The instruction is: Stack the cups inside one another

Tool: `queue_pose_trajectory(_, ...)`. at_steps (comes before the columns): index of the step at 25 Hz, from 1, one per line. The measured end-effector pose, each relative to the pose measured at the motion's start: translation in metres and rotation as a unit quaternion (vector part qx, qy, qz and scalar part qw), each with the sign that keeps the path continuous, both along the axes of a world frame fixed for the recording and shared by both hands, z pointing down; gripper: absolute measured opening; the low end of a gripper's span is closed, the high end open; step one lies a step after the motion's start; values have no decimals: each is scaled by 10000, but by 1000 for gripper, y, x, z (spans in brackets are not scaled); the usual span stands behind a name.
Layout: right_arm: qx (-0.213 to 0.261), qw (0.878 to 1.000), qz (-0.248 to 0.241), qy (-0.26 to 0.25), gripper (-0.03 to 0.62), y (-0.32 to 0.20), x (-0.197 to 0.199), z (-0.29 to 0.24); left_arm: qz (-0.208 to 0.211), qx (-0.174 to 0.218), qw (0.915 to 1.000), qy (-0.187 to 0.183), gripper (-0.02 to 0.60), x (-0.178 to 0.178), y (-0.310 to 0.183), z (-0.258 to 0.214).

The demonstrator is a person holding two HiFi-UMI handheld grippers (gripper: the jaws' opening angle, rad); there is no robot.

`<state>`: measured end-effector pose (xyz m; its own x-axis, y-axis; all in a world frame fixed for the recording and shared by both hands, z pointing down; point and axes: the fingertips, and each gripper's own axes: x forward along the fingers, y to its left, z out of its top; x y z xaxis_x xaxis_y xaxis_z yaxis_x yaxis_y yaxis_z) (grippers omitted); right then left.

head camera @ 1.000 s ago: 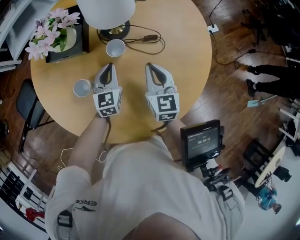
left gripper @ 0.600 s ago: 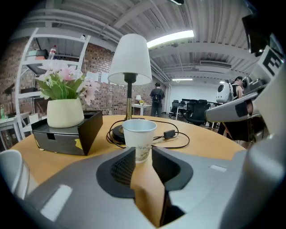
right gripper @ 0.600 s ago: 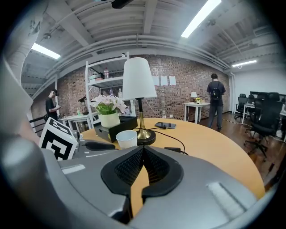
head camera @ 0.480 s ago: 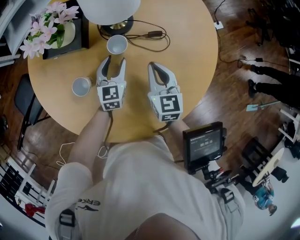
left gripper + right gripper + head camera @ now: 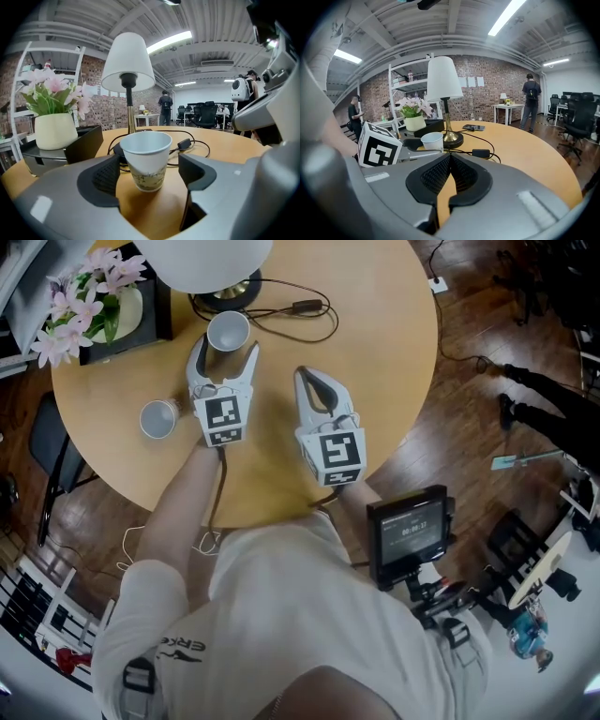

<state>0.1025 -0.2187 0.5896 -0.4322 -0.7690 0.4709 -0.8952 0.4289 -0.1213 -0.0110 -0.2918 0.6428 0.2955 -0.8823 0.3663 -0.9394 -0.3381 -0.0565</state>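
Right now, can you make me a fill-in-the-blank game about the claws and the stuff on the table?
1. The left claw, its jaws opening, has a paper ____ standing between them.
2. The right claw is ____.
3. The flowers are ____.
4. The lamp has a ____ shade.
Missing words: cup; shut; pink; white.

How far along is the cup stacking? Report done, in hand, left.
Done: nothing; the lamp-side cup and the left-hand cup sit apart on the table.
In hand: the left gripper, jaws opening, straddles the lamp-side cup without pressing it; the right gripper is shut, empty.
Left: grip it, nest the cups.
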Motion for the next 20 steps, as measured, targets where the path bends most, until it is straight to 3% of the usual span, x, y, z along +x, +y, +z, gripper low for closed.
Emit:
queue_pose_trajectory(8,-56,9999,-66,-56,14,5,-1,4,-140,114,9998,13,385,-2,-22,-6)
queue_pose_trajectory(10,-61,9999,-66,-64,14,6,-1,4,-200,164,9997,31,345,-4,-25,-8)
queue_pose_trajectory(20,133,9998,-78,-99,14,3,-9,-12,-164,391,9991,74,339,-7,-22,-32)
